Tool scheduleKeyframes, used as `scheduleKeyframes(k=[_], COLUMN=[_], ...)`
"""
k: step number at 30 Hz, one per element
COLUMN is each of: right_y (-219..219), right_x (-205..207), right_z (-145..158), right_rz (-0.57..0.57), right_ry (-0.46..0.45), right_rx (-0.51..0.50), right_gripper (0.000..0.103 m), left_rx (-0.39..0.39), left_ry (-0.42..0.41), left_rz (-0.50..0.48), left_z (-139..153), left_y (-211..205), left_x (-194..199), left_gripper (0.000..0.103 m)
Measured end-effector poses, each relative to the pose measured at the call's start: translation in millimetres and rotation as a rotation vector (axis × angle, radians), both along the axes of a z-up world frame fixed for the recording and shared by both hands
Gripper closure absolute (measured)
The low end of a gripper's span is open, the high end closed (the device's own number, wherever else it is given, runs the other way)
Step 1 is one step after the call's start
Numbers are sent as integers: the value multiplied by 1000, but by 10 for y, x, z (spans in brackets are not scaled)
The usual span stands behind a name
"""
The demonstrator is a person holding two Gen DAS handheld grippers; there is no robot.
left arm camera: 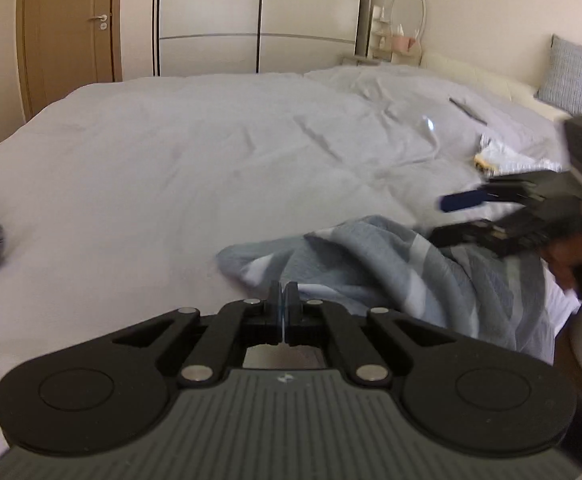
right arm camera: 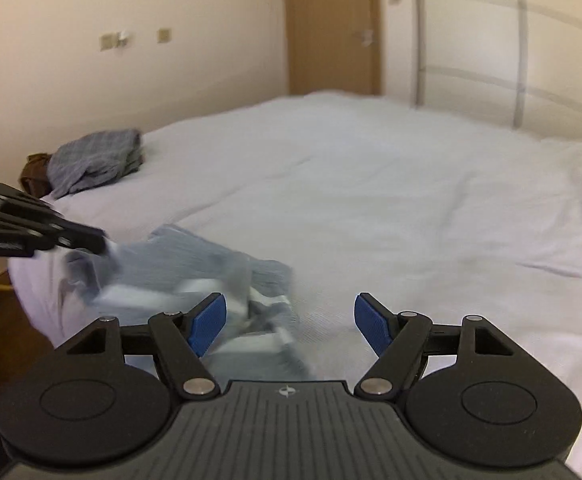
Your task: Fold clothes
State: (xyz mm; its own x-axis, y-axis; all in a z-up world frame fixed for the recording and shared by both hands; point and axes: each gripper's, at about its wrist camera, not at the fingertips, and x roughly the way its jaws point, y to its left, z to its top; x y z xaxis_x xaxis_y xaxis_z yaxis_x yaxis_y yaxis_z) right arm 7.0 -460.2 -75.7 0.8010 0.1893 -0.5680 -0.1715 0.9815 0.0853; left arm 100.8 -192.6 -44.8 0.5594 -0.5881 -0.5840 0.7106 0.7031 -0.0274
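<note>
- The left gripper [left arm camera: 282, 294] is closed on an edge of the striped blue garment [left arm camera: 391, 264].
- The right gripper [right arm camera: 290, 320] is held open above it.
- The crumpled garment's long axis cannot be told; it lies at the bed's [left arm camera: 171, 152] near edge.
- Grey clothes [right arm camera: 99, 160] are piled farther along the bed.

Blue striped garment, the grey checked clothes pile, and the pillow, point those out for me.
Blue striped garment [left arm camera: 391, 264]: left wrist view, on its crumpled middle.
Grey checked clothes pile [right arm camera: 95, 160]: right wrist view, on the top garment.
Pillow [left arm camera: 579, 76]: left wrist view, on its face.
</note>
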Motion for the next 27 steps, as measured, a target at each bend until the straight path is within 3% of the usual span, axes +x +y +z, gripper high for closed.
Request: scheduleKeyframes(k=[4, 7, 8, 9, 10, 11, 15, 17, 18, 20, 24, 27], right_y=[7, -43, -25, -15, -45, -83, -198, -295, -347, -463, -624, -769], right_x=[547, 637, 654, 664, 637, 604, 473, 326, 239, 58, -200, -310], right_z=[-211, -287, -305, -319, -309, -284, 26, 254, 377, 596, 810, 877], right_rz=[54, 94, 104, 111, 101, 84, -2, -84, -122, -177, -281, -367], right_ry=[162, 202, 207, 211, 209, 199, 54, -46, -97, -181, -269, -314], right_rx=[76, 151, 166, 181, 197, 214, 198, 176, 152, 112, 8, 22], right_gripper=[31, 35, 53, 90, 99, 100, 101, 101, 101, 101, 101, 101], left_rx=[31, -13, -42, -74, -102, -128, -128, -87, -71, -63, -93, -87], left_ry=[-5, 53, 79, 109, 128, 143, 168, 184, 189, 173, 57, -65], left_rz=[44, 26, 20, 14, 7, -1, -68, -103, -131, -185, -217, -216], left_z=[-41, -76, -87, -100, -106, -108, -177, -290, -339, -350, -48, 301], left_y=[58, 85, 65, 42, -1, -55, -428, -656, -765, -918, -1021, -1083], left_x=[22, 69, 79, 86, 77, 58, 15, 24, 20, -10, -22, 113], left_gripper=[103, 103, 91, 63, 49, 36, 33, 41, 62, 93, 99, 100])
